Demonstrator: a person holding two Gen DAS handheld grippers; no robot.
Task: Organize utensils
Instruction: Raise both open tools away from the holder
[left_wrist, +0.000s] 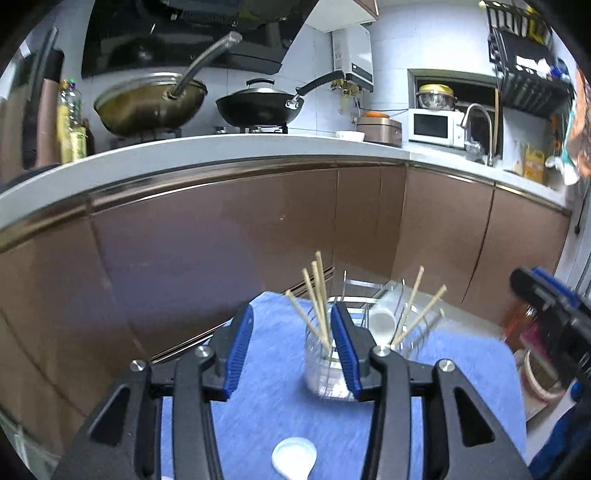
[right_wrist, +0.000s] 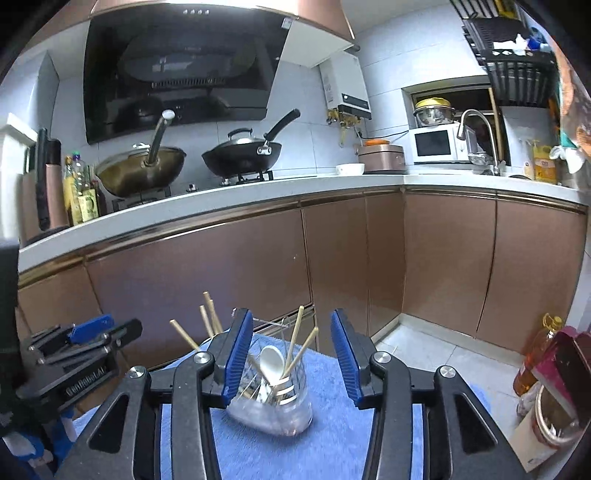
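Two clear glass jars stand on a blue cloth (left_wrist: 266, 406). The near jar (left_wrist: 325, 369) holds several wooden chopsticks (left_wrist: 316, 295). The far jar (left_wrist: 406, 325) holds two chopsticks and a white spoon (left_wrist: 382, 321); it also shows in the right wrist view (right_wrist: 273, 398) with the spoon (right_wrist: 271, 360). A loose white spoon (left_wrist: 293, 452) lies on the cloth in front of my left gripper (left_wrist: 291, 332), which is open and empty just before the near jar. My right gripper (right_wrist: 291, 339) is open and empty above the far jar.
Brown cabinet doors (right_wrist: 221, 280) and a white counter (right_wrist: 258, 192) with woks run behind the small table. A metal rack (left_wrist: 354, 295) stands behind the jars. Bottles and a bin (right_wrist: 546, 398) sit on the floor to the right.
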